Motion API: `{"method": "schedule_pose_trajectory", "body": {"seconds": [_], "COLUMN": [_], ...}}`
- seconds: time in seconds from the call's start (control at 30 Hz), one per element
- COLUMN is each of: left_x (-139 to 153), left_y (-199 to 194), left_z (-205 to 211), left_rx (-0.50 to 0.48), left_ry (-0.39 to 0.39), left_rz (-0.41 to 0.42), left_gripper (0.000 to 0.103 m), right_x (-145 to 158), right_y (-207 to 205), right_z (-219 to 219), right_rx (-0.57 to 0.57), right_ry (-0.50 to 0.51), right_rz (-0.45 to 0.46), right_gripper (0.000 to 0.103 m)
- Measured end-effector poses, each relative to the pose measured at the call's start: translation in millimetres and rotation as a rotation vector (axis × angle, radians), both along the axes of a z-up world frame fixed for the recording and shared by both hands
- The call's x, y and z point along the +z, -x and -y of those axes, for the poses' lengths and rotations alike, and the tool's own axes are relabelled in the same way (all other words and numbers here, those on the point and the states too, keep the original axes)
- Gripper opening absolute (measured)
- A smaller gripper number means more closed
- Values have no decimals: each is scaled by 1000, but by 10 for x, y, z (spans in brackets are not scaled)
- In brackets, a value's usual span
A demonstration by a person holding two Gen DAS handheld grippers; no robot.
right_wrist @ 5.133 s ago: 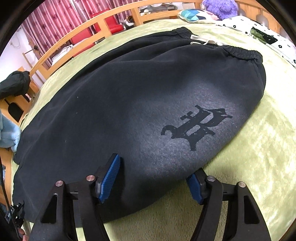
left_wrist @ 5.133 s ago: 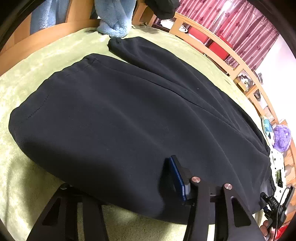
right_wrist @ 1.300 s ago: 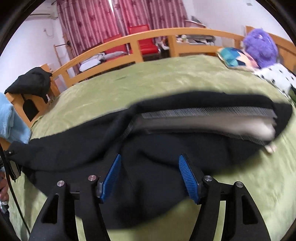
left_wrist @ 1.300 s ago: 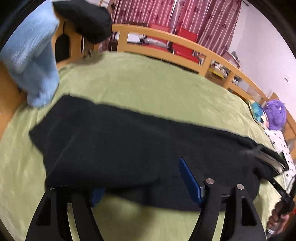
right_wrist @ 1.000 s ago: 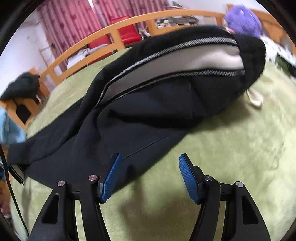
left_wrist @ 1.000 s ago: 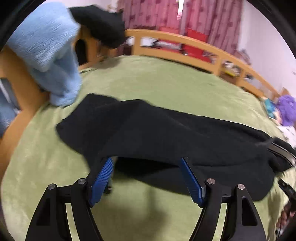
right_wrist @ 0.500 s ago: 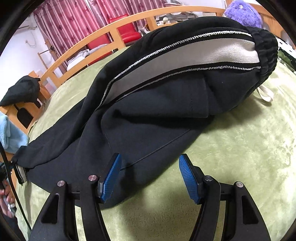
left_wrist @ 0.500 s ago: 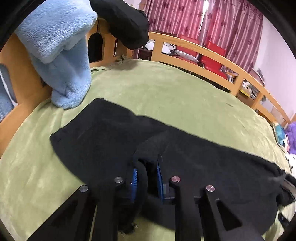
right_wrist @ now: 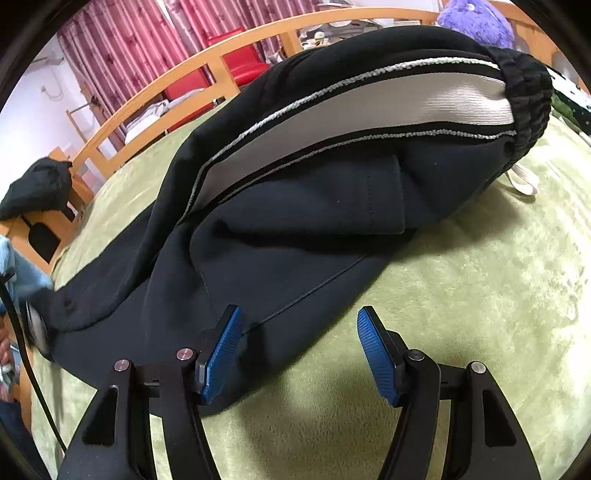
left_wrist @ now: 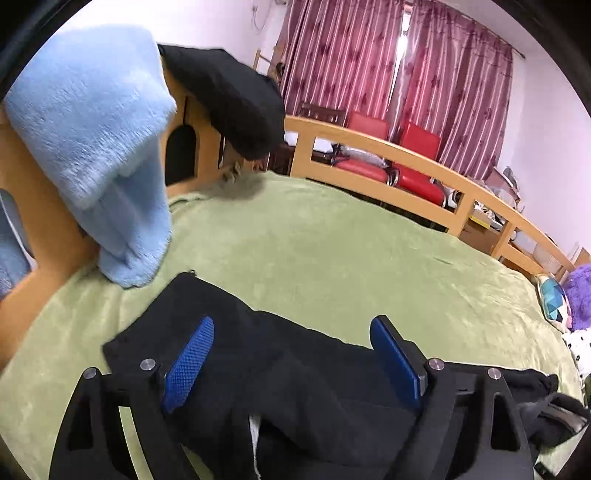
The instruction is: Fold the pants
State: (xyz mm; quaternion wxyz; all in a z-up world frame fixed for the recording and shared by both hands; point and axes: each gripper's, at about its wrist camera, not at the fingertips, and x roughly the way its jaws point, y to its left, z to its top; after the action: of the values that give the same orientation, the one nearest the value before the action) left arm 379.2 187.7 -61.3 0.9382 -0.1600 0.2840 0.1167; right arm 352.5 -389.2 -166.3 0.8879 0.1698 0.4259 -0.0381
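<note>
Black pants (right_wrist: 295, 206) are lying folded lengthwise on the green blanket (right_wrist: 480, 295), with both grippers gaping wide and gripping nothing.

Blue-padded, the left gripper (left_wrist: 291, 360) is hovering over the leg end of the pants (left_wrist: 258, 362), its frame hiding the cloth nearest the lens, where a pale scrap is too small to identify. The right gripper (right_wrist: 299, 350) is sitting just beside the pants' near edge, one pad over cloth, the other over blanket. The waistband (right_wrist: 528, 107) is bunching at the far right, a drawstring (right_wrist: 521, 181) poking out beneath. Beyond, a blue towel (left_wrist: 92, 140) and a dark garment (left_wrist: 229, 103) are hanging on the wooden rail (left_wrist: 406, 155); red chairs (left_wrist: 417, 162), curtains (left_wrist: 406, 74) and a purple toy (right_wrist: 476, 18), cut off, are standing farthest.
</note>
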Motion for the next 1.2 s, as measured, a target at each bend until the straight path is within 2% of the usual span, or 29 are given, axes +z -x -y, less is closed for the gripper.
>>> {"method": "schedule_pose_trajectory", "body": {"seconds": [0.1,0.2,0.33,0.43,0.53,0.6,0.67,0.83,0.97,1.03,1.07,1.1,1.13,1.17,1.2], "left_x": [-4,-131,-476,-792,-1144,-1341,-1500,-1566,-1585,-1598,-1599,-1600,-1591,-1585,-1570], "left_y": [177,390,650,680,636,583,529,371,251,231,228,229,214,210,206], "left_z": [-4,101,315,456,479,420,363,353,376,369,377,380,375,367,368], "left_rx": [-32,-101,-168,-191,-137,-78,-26,73,98,117,130,144,148,139,124], "left_ry": [27,57,83,143,210,290,379,394,406,415,410,402,398,394,394], "left_rz": [-50,-100,-167,-224,-271,-290,-289,-259,-273,-269,-273,-276,-277,-280,-283], "left_gripper": [86,86,86,85,84,77,75,75,73,64,51,39,33,22,15], "right_x": [-26,-66,-143,-237,-375,-405,-424,-497,-521,-555,-565,-572,-577,-586,-589], "right_y": [8,20,9,-22,-84,-100,-148,-277,-439,-496,-523,-533,-541,-535,-525], "right_z": [22,57,114,204,331,400,452,517,543,538,525,509,468,427,404], "right_rx": [-6,-19,-42,-60,-92,-103,-108,-142,-173,-187,-207,-218,-226,-239,-243], "right_ry": [-15,-29,-64,-58,-86,-133,-151,-200,-241,-254,-235,-217,-191,-157,-138], "right_rz": [-1,-1,-2,-5,-17,0,9,39,45,50,54,57,66,76,81], "right_gripper": [64,64,64,64,64,65,67,73,74,74,71,65,59,42,32]}}
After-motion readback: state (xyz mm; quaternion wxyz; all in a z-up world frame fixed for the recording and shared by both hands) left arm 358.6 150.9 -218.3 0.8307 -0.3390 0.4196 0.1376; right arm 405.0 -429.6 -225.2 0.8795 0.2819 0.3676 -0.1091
